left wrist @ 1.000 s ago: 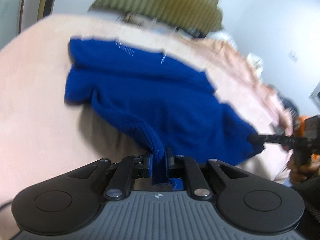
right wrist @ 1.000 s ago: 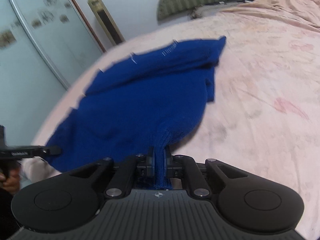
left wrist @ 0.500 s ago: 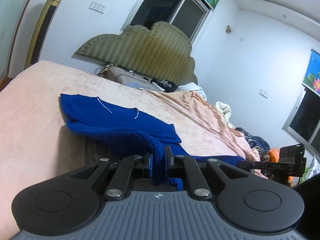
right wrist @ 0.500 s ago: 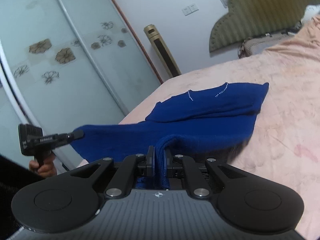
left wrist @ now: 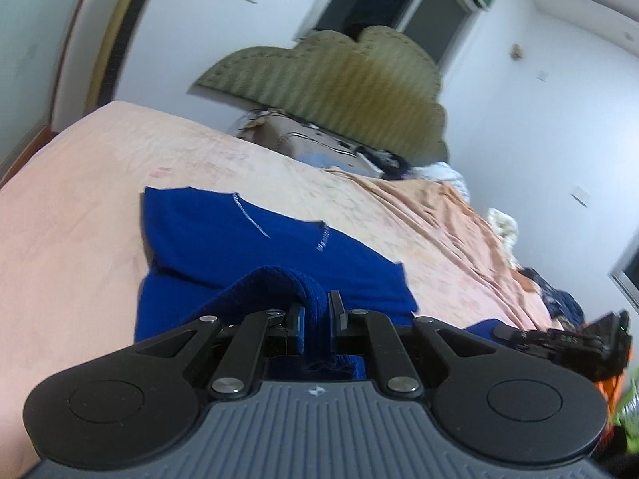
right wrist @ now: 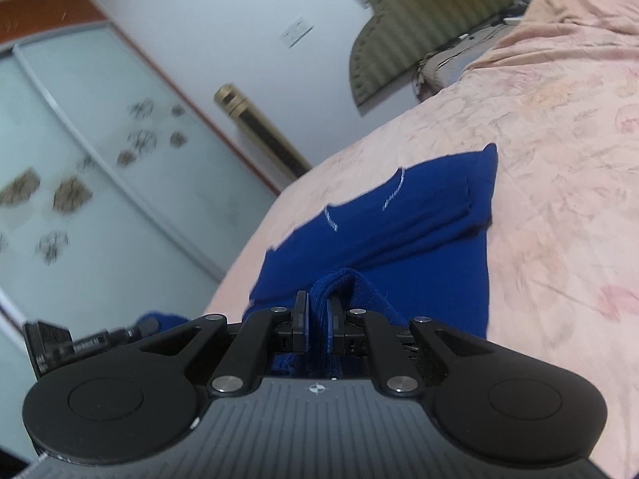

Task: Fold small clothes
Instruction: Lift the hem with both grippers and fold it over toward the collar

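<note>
The left hand-held gripper (left wrist: 317, 315) is clenched on a bunched ribbed edge of the blue sweater (left wrist: 255, 251), and the right hand-held gripper (right wrist: 317, 313) pinches another fold of that edge. The rest of the sweater lies spread on the pink bed (right wrist: 559, 151), below a green headboard (left wrist: 339, 68).

Blue garment (left wrist: 223, 247): matt knitted cloth, ribbed and coarser at the gathered hem, with fine white stitching. Bedspread (left wrist: 72, 207): soft, matt peach cloth, faintly patterned and creased. Left gripper (left wrist: 317, 319) and right gripper (right wrist: 317, 315): matt black plastic links, bright metal pivot pins, grey ribbed housing. Headboard (left wrist: 331, 76): olive padded upholstery, ribbed. Wardrobe door (right wrist: 80, 167): frosted glass, smooth.
</note>
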